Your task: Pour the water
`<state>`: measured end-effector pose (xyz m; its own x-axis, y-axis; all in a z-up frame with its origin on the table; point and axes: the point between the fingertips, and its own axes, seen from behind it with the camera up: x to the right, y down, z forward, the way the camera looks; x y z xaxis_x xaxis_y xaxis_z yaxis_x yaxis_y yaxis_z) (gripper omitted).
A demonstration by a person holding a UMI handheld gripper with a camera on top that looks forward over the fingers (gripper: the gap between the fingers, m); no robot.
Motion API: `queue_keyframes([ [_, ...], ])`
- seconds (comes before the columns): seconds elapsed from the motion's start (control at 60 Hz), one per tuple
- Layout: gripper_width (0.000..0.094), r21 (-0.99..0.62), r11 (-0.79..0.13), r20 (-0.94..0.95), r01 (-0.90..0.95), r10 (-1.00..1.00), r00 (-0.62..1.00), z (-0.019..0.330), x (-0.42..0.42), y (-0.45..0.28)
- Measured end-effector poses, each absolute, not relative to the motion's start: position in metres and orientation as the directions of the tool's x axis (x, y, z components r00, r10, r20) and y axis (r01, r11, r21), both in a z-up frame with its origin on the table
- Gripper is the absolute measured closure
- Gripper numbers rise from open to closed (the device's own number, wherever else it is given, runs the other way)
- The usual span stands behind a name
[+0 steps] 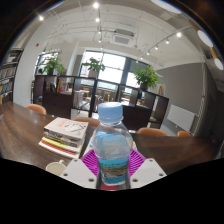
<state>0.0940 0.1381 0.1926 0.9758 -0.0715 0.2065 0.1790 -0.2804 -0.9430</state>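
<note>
A clear plastic water bottle point(112, 145) with a light blue cap stands upright between my fingers, filling the middle of the gripper view. My gripper point(112, 166) is shut on the bottle, both pink pads point(92, 163) pressing against its lower body near the label. The bottle is raised above the dark wooden table point(25, 125). The bottle's base is hidden behind my gripper's body. No cup or other vessel shows.
A stack of books point(64, 135) lies on the table just left of the bottle. Orange chairs point(150, 131) stand beyond the table. Further back are dark partitions, potted plants point(146, 77) and large windows.
</note>
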Motion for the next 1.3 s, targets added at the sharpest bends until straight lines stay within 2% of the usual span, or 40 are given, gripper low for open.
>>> queue_keyframes([
  [0.217,0.0609,-0.933,-0.355,0.084,0.057,-0.061,0.995,0.114,0.117,0.144],
  [0.483,0.0604,-0.912,-0.409,-0.004,-0.026,-0.053,0.999,0.044,0.118,0.144],
  [0.567,0.0609,-0.925,-0.378,-0.016,-0.039,-0.064,0.998,0.047,0.120,0.141],
  [0.75,0.0475,-0.931,-0.355,-0.049,-0.081,-0.097,0.994,0.049,0.122,0.137],
  [0.8,0.0442,-0.921,-0.375,-0.067,-0.101,-0.102,0.993,0.045,0.121,0.134],
  [0.883,0.0288,-0.894,-0.431,-0.082,-0.123,-0.113,0.990,0.031,0.121,0.121],
  [0.983,0.0185,-0.868,-0.478,-0.084,-0.133,-0.121,0.989,0.022,0.116,0.097],
  [1.067,0.0187,-0.857,-0.505,-0.049,-0.107,-0.127,0.991,0.016,0.110,0.067],
  [1.2,0.0136,-0.795,-0.598,-0.023,-0.098,-0.131,0.991,0.007,0.075,0.005],
  [1.3,0.0119,-0.761,-0.640,-0.047,-0.107,-0.109,0.993,0.016,0.030,-0.036],
])
